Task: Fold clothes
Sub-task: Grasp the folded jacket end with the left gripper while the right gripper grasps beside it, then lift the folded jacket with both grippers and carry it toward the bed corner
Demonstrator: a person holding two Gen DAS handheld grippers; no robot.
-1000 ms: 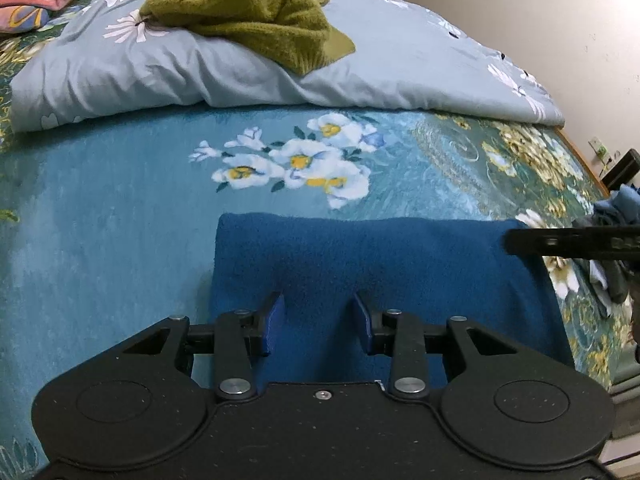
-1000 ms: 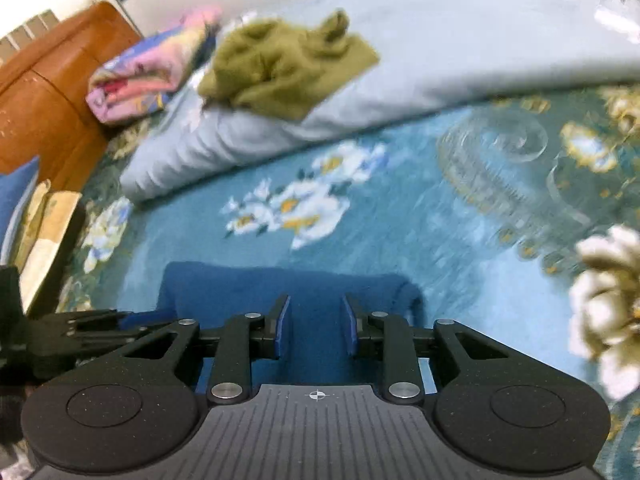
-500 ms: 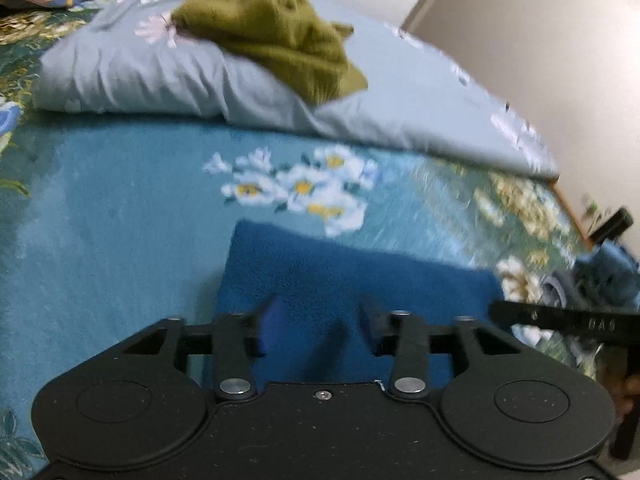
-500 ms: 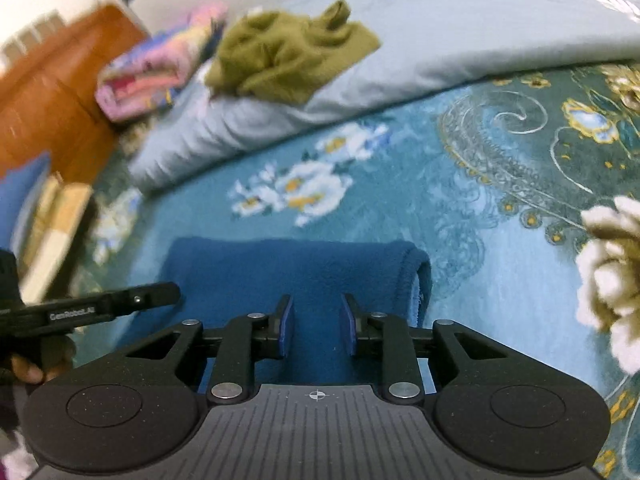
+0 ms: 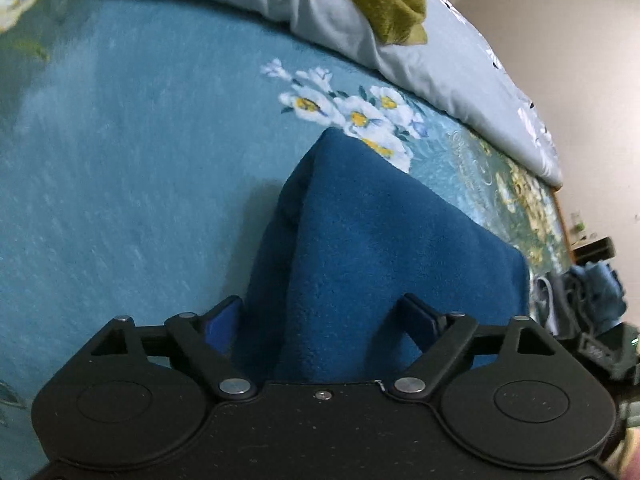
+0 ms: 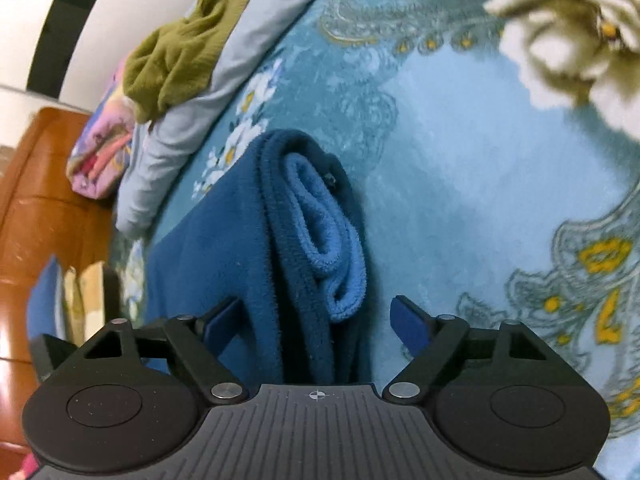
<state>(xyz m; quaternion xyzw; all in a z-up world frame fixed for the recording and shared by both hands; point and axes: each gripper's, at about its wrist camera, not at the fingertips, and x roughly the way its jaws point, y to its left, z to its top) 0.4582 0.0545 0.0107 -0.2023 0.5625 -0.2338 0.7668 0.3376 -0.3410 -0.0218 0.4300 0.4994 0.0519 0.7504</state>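
Left gripper (image 5: 326, 316) is sitting spread wide at 6 o'clock, fingers either side of the folded blue fleece (image 5: 384, 240), nothing clamped; right gripper (image 6: 316, 322) is likewise spread apart, straddling the fleece's layered end (image 6: 320, 236), gripping nothing. The fleece is lying on the teal floral bedspread (image 5: 120, 140), already a compact stack; judging by that, the fold looks nearly done, with both tools placed to close on the bundle's two ends; next move is likely calling for a simultaneous pinch through all layers so none slips. Right view is showing rolled lighter-blue inner layers that the left view is hiding; left view is showing only a smooth top face and a crumpled blue item (image 5: 596, 284) at 3 o'clock. Further off, a grey quilt (image 5: 440, 64) at 12 o'clock is carrying an olive garment (image 6: 176, 56); a wooden headboard (image 6: 36, 216) is showing at 9 o'clock, right view only.
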